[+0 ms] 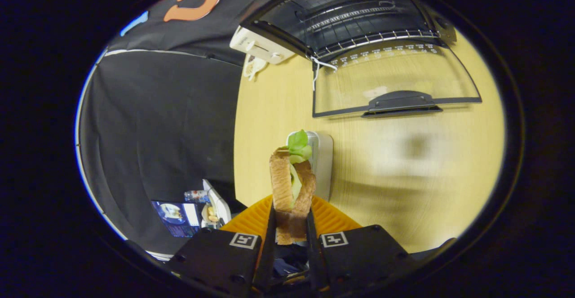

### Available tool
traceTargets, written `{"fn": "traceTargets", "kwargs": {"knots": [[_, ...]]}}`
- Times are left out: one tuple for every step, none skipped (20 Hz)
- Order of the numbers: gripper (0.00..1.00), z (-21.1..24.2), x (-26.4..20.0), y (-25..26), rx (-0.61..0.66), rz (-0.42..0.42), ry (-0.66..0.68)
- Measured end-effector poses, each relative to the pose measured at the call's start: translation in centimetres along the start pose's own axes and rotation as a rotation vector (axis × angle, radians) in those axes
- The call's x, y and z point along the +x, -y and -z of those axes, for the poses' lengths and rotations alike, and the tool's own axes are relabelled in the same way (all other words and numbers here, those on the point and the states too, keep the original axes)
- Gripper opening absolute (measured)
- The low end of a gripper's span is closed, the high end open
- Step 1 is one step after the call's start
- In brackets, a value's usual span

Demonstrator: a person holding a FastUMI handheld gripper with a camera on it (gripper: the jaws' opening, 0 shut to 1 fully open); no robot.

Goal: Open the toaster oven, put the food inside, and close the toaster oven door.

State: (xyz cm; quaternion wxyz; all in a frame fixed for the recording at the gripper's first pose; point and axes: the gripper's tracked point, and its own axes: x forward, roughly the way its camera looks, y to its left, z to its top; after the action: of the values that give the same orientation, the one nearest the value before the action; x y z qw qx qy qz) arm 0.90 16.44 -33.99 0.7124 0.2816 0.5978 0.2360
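the sandwich (292,185) stands on end between the two fingers of the tongs (291,235), which are clenched on its lower part, one finger pressing each bread face; two toasted slices with pale filling and a green lettuce leaf (298,143) sticking out of the top; it looks light and soft, the bread likely to crush or bow if squeezed harder, and the slices already bend apart above the grip; the filling seems loose enough to slide out if the sandwich is tipped or jolted, so i judge the best hold is low and across both flat faces, as now, with gentle pressure and the piece kept upright; just beneath the sandwich is an orange ridged plate (332,219), and right behind it a pale upright block (324,163) on the wooden worktop (269,122); well beyond the sandwich, across open worktop, the toaster oven (355,15) stands with its glass door (395,84) folded down flat toward the sandwich, handle (401,102) at the near edge, wire rack (373,39) showing inside the dark cavity; a white string (318,69) hangs at the door's hinge corner; beside the oven, off the side away from the door, a small white box (258,46); opening seems done, so the carry to the rack is the step in hand, with placing and closing left.
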Motion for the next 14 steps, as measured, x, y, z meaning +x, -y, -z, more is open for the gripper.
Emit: {"fn": "traceTargets", "kwargs": {"knots": [[0.37,-0.7,-1.0,-0.5,0.005,-0.02,0.026],[0.37,-1.4,-2.1,-1.0,0.012,-0.04,0.051],[0.37,-2.2,-3.0,-1.5,0.023,-0.061,0.073],[0.37,-3.0,-3.8,-1.9,0.034,-0.083,0.101],[0.37,-3.9,-4.6,-2.3,0.045,-0.104,0.134],[0.37,-4.8,-5.3,-2.3,0.051,-0.124,0.172],[0.37,-6.0,-6.0,-2.2,0.058,-0.142,0.211],[0.37,-7.2,-6.8,-1.9,0.079,-0.157,0.254],[0.37,-8.6,-7.3,-1.5,0.113,-0.177,0.296],[0.37,-9.6,-7.8,-1.1,0.154,-0.199,0.336],[0.37,-10.7,-8.2,-0.5,0.193,-0.224,0.376],[0.37,-11.7,-8.4,-0.1,0.226,-0.263,0.42],[0.36,-12.9,-8.4,0.2,0.258,-0.302,0.458],[0.36,-14.1,-8.0,0.9,0.296,-0.316,0.49]]}}
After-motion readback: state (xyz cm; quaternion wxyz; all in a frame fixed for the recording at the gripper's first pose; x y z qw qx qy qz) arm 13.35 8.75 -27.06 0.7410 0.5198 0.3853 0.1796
